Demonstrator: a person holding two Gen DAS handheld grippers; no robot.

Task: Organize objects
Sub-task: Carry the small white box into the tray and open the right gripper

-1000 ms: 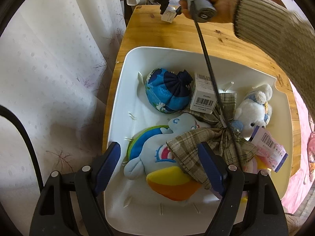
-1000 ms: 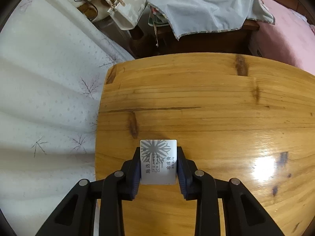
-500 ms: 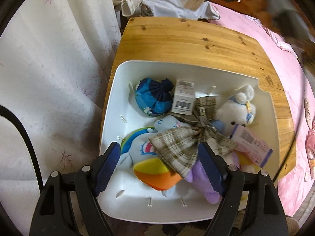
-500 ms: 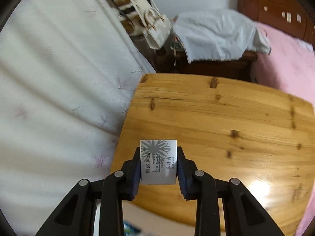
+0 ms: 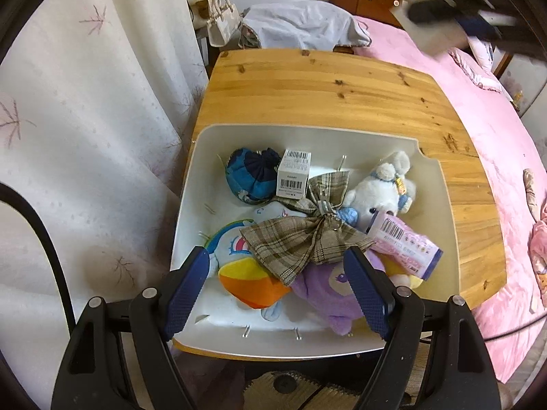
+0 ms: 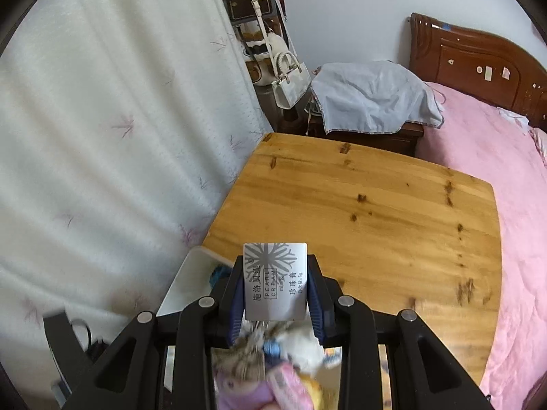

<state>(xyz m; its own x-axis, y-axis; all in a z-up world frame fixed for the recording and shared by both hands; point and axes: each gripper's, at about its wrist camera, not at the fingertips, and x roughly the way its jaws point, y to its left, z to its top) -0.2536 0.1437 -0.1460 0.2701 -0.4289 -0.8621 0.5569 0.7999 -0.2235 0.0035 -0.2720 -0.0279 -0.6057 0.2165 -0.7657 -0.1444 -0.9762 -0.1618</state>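
My right gripper (image 6: 275, 290) is shut on a small silver pearl-cream box (image 6: 275, 280), held in the air above the near end of the wooden table (image 6: 376, 212). It shows blurred at the top right of the left wrist view (image 5: 430, 34). My left gripper (image 5: 277, 290) is open and empty above the white bin (image 5: 191, 191). The bin holds a plaid bow (image 5: 307, 235), a white plush bunny (image 5: 379, 188), a blue pouch (image 5: 249, 174), a white barcode box (image 5: 294, 171), a pink packet (image 5: 407, 246), a rainbow plush (image 5: 246, 273) and a purple plush (image 5: 328, 294).
A white curtain (image 5: 85, 136) hangs along the table's left side. A pink bed (image 6: 495, 157) lies to the right. A nightstand under a pale cloth (image 6: 372, 99) and hanging handbags (image 6: 290, 75) stand beyond the table's far end.
My right gripper has lifted the silver box off the table's far end and carried it back and up, over the bin. My left gripper has pulled back and higher above the bin.
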